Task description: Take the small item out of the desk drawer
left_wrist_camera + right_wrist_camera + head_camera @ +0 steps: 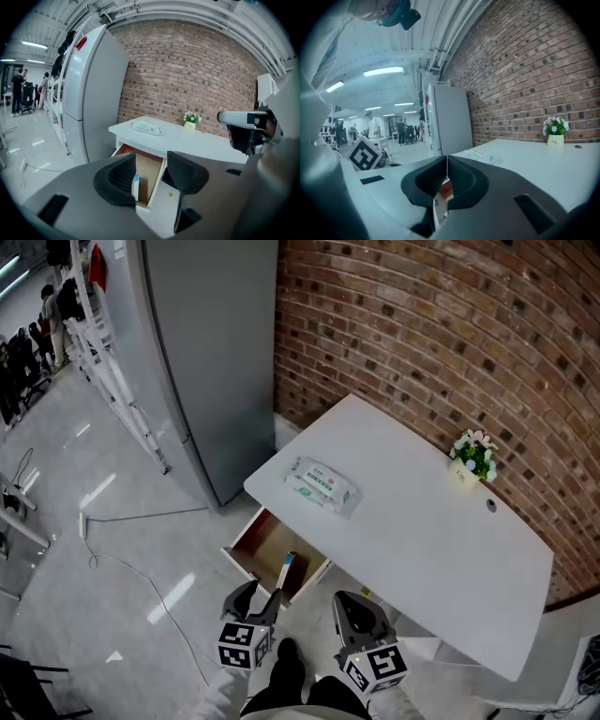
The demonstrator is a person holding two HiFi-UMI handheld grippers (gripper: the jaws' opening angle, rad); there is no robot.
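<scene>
The white desk (422, 549) has its wooden drawer (246, 563) pulled out toward me. A small white-and-blue box (286, 570) stands against the drawer's front right side. My left gripper (260, 596) hovers just in front of the drawer, short of the box, open with nothing between the jaws. In the left gripper view the drawer (146, 168) and the box (136, 186) show through the gap of that gripper (151, 173). My right gripper (359, 610) hangs beside it, right of the drawer, under the desk edge. Seen in its own view, the right gripper (447, 161) is shut and empty.
A pack of wet wipes (322, 486) lies on the desk above the drawer. A small flower pot (473, 457) stands by the brick wall. A tall grey fridge (206, 352) stands left of the desk. A cable (141, 568) trails over the floor.
</scene>
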